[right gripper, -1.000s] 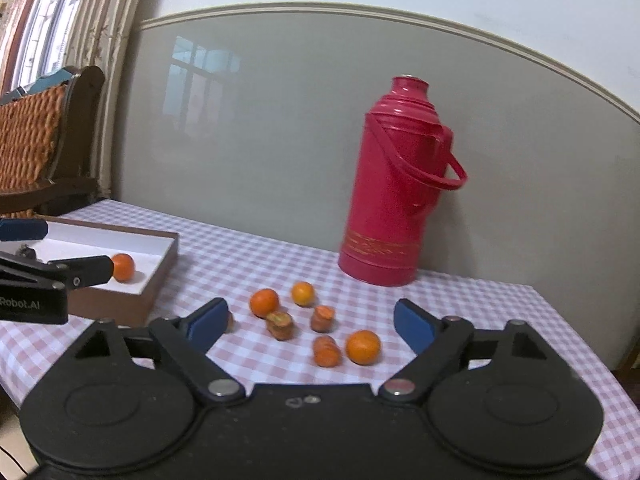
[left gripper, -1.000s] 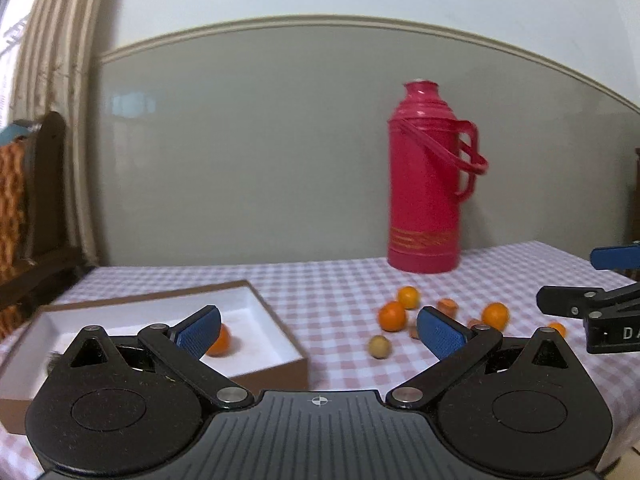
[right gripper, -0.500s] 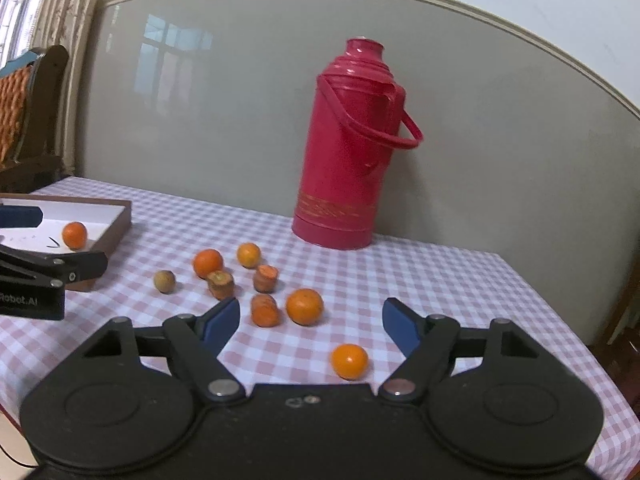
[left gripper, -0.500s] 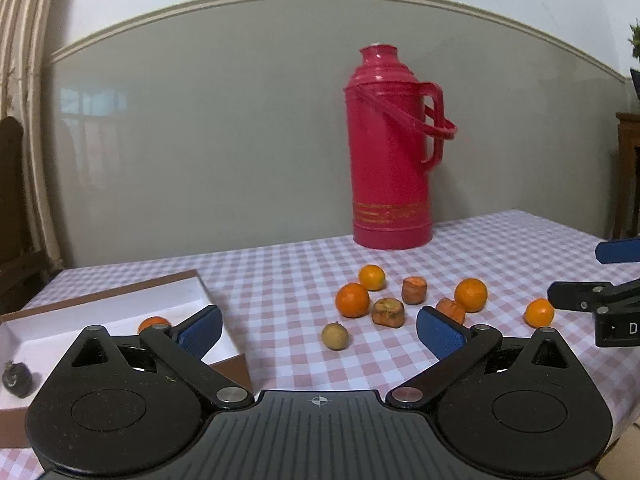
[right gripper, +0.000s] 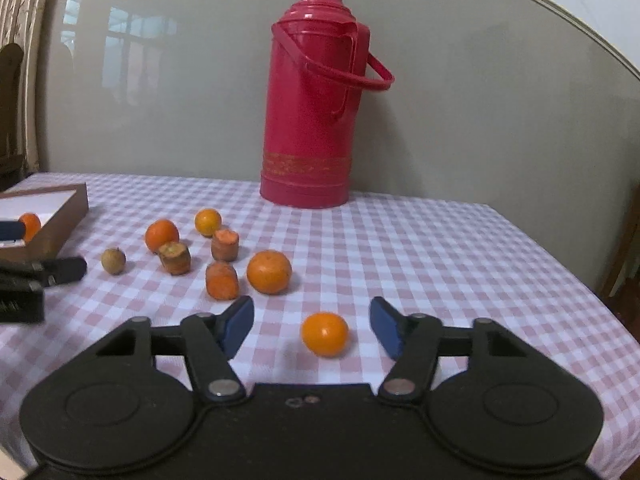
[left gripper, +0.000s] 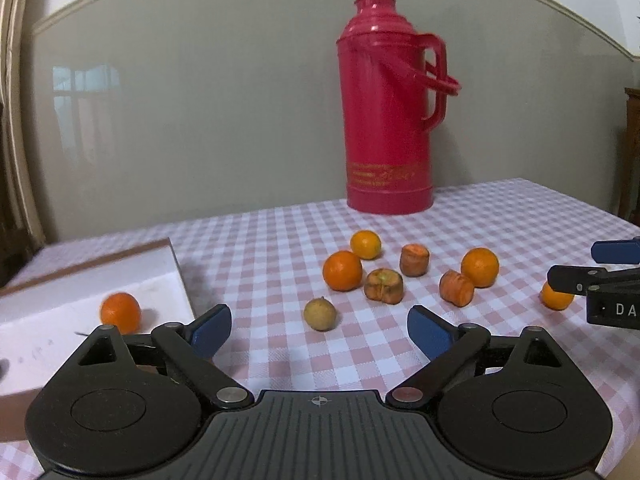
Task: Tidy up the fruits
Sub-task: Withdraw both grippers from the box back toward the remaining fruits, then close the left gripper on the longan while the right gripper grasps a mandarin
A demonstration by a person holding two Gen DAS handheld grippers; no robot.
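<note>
**Grip points: small round fruit**

Left view: left gripper (left gripper: 319, 330) wide, closing slightly, empty. Longan (left gripper: 319, 314) between jaws, untouched; likely light, brittle-shelled.

Right view: right gripper (right gripper: 311, 327) half-closed, closing. Orange (right gripper: 325, 334) between jaws, unpinched; likely soft, rolls. Grip across middle.

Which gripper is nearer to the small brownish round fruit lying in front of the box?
Left. The left gripper has the small brownish fruit just ahead between its open pads. The right gripper frames a lone orange instead, the brownish fruit far to its left.
</note>
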